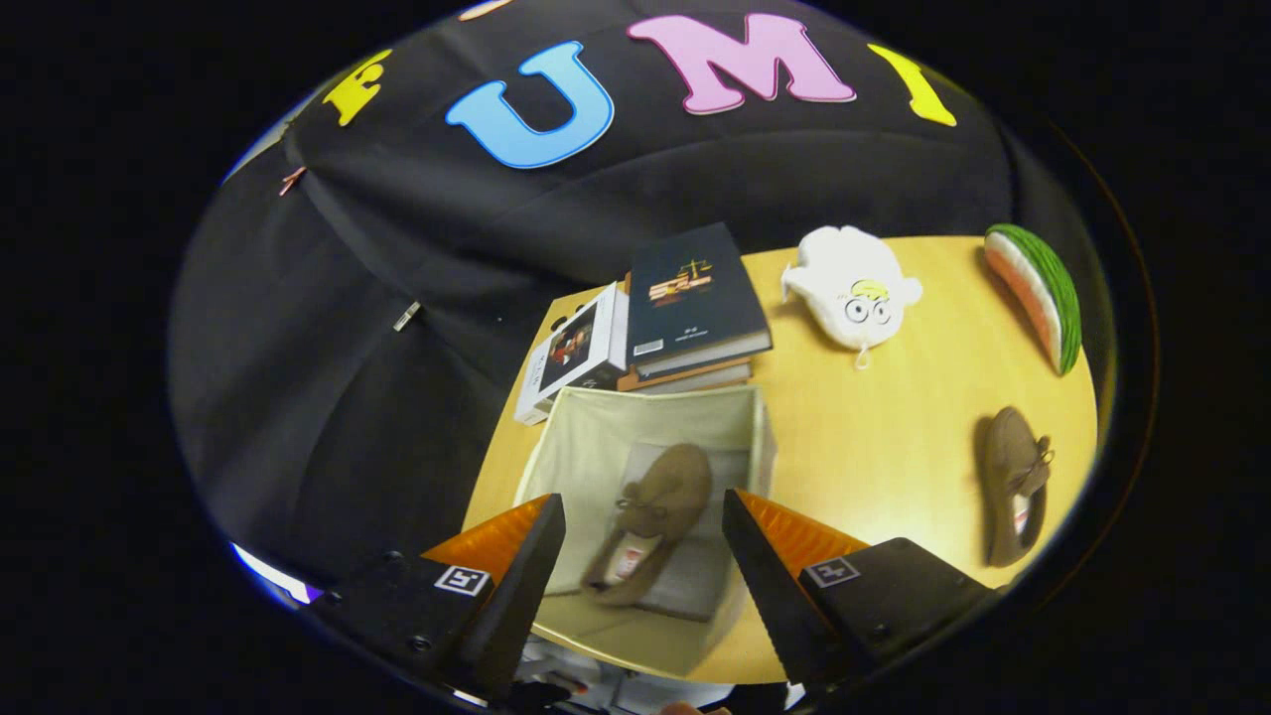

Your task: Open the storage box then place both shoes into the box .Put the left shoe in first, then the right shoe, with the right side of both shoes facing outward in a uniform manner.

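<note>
- The gripper (pixel 643 541) hangs over the open box (pixel 586 437), its fingers spread wide and holding nothing.
- One shoe (pixel 655 521) lies inside the box on the grey base, seen between the two fingers; it looks slightly blurred, toe toward 12 o'clock and opening toward 6 o'clock.
- The box is pale fabric with its top open; it sits at the table's (pixel 894 427) near-left part, and its far wall is just beside the books.
- The second shoe (pixel 1013 487) lies on the bare table at about 3 o'clock from the box, well apart from it, and beyond the right finger.
- A stack of books (pixel 695 298) lies at 12 o'clock from the box, a dark cover on top.
- A white carton (pixel 576 353) leans at the stack's left side, at about 11 o'clock from the box.
- A white plush toy (pixel 854 288) sits at about 1 o'clock from the box, near the books but apart from them.
- A watermelon slice (pixel 1038 293) lies at about 2 o'clock, at the far right of the table, beyond the second shoe.
</note>
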`<move>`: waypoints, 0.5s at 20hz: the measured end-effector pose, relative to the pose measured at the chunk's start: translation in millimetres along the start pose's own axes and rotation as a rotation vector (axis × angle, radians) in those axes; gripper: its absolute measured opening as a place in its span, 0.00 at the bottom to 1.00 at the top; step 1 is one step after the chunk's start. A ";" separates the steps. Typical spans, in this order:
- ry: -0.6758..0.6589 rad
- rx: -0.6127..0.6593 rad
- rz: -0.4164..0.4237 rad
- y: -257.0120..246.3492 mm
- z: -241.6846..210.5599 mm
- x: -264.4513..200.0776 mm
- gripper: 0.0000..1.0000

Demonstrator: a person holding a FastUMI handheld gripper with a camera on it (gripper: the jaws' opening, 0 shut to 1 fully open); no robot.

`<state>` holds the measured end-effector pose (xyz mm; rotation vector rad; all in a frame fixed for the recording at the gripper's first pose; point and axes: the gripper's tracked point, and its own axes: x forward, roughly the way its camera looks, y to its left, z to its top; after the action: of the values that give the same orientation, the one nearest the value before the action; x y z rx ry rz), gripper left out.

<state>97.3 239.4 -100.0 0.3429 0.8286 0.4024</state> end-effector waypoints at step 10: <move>-0.014 -0.128 -0.226 -193.4 -1.7 -84.6 0.99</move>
<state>85.0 31.3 -132.9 0.1310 0.8143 0.2402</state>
